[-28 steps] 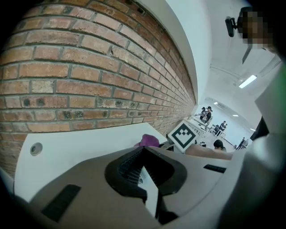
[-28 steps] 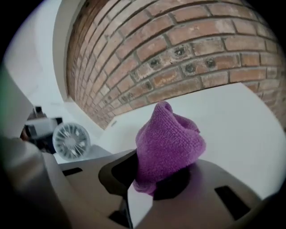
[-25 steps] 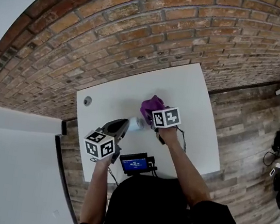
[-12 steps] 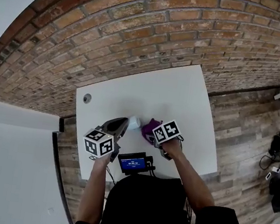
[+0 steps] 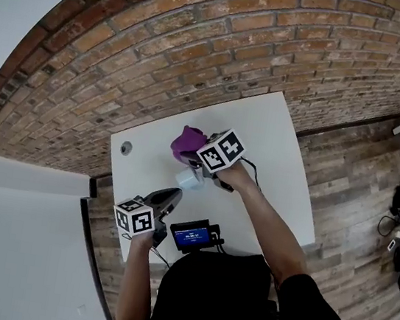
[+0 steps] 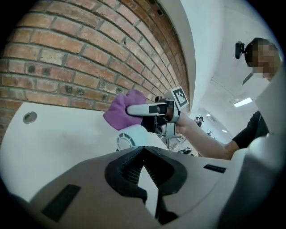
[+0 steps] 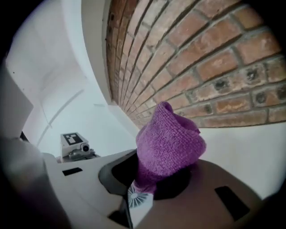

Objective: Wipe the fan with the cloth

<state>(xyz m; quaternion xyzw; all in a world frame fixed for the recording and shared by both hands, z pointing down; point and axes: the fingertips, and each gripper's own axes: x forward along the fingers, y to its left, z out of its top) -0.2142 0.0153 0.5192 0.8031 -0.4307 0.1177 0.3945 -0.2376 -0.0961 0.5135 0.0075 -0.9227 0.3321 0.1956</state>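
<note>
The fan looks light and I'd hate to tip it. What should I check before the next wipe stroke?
1. Cloth gripped by the right hand-held gripper: ok, the jaws are shut on it.
2. Fan resting on the table: ok, it sits between the two grippers.
3. Left hand-held gripper steadying the fan: not ok, it is shut, empty and short of the fan.
4. Cloth in contact with the fan: cannot tell, since it hangs close above or behind it.
5. Cloth bunched enough to wipe with: ok, a wad sticks out past the jaws.
</note>
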